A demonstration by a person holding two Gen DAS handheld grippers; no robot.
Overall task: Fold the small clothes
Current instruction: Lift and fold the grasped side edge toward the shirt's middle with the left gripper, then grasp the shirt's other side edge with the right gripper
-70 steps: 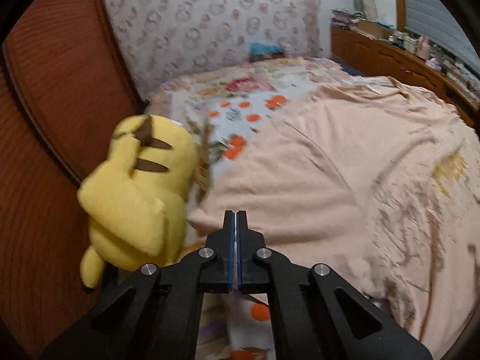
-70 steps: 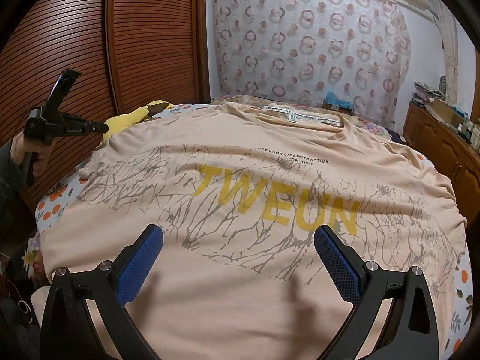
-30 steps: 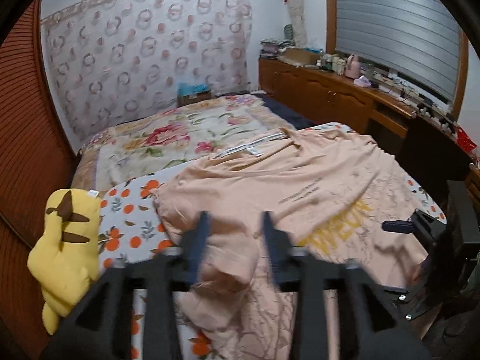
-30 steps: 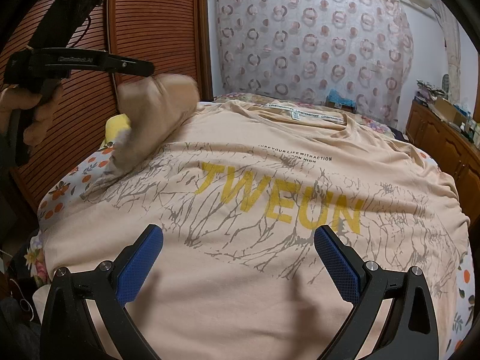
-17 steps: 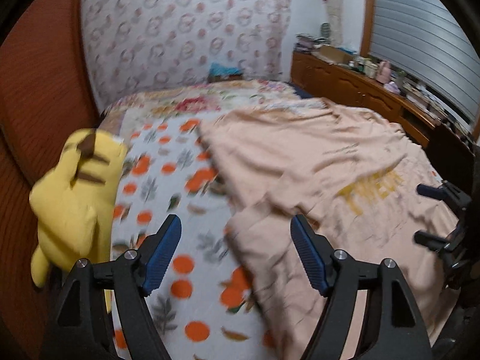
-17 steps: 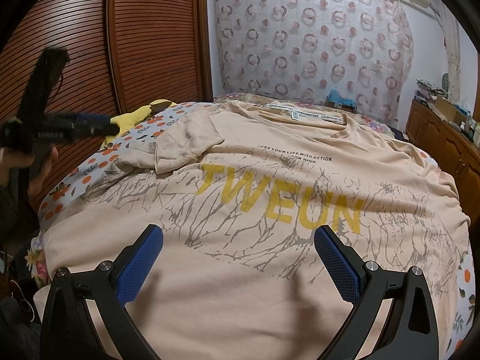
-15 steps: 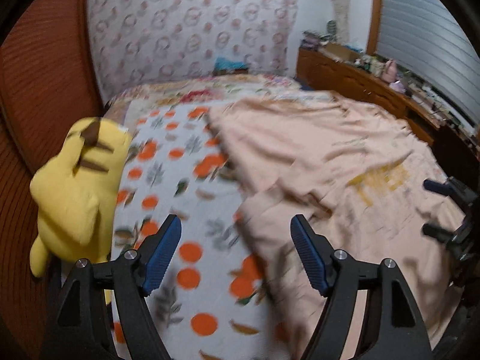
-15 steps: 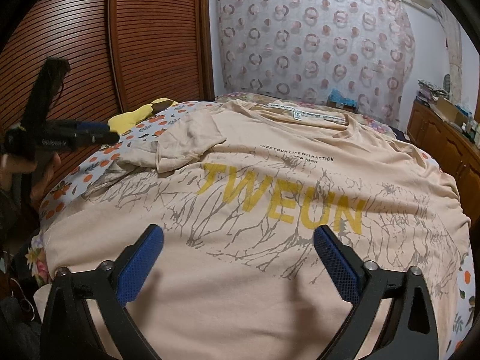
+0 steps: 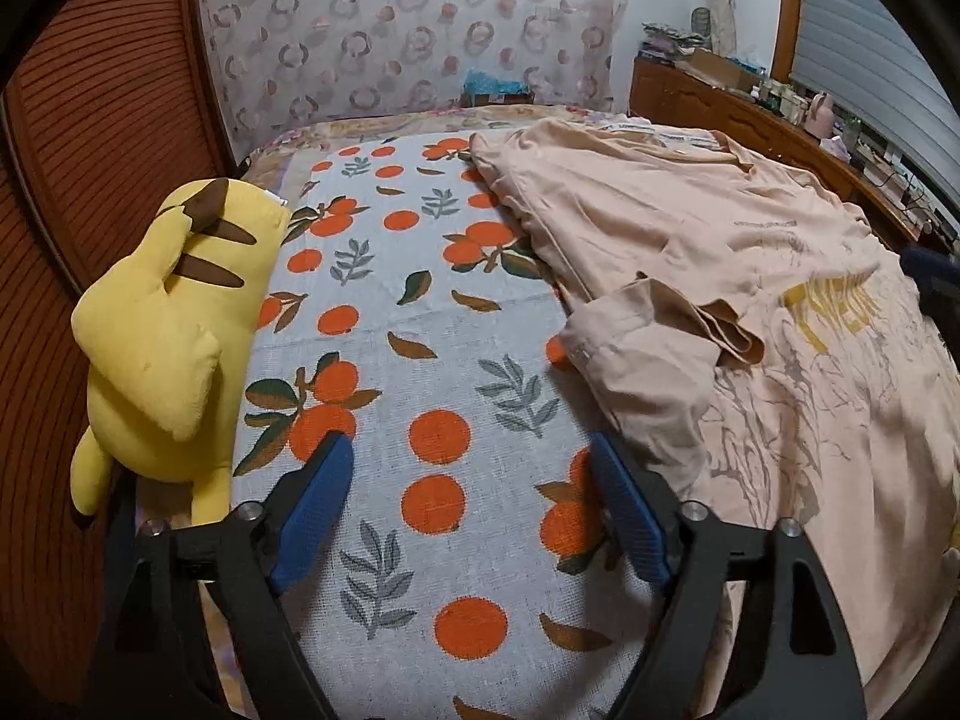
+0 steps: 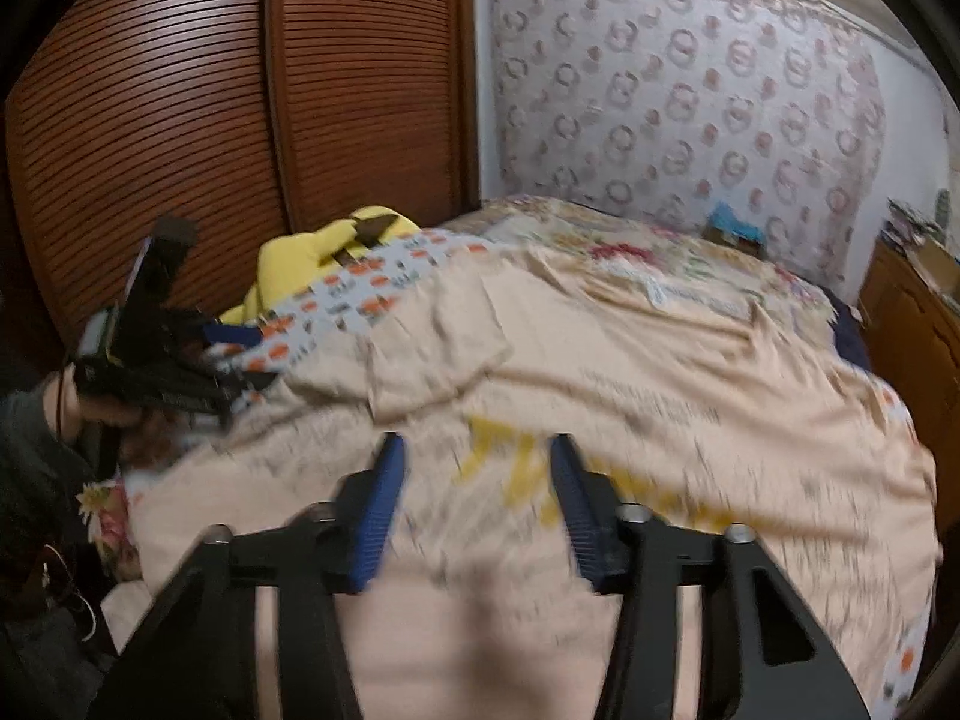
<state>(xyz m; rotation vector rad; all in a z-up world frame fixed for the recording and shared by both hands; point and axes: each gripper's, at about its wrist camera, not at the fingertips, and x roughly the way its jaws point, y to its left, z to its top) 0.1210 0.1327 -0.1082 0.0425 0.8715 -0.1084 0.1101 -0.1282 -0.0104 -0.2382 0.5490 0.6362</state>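
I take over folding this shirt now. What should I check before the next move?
1. Sleeve folded onto the shirt: ok.
2. Left gripper open, holding nothing: ok.
3. Right gripper open over the shirt: ok.
4. Shirt flat: not ok, wrinkled by the sleeve.
5. Plush toy off the shirt: ok.
6. Other sleeve's state: cannot tell.

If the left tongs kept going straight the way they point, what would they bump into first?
Probably the orange-print bedsheet: the left tongs hang open above it, with the folded sleeve just to their right. Depth is hard to judge.
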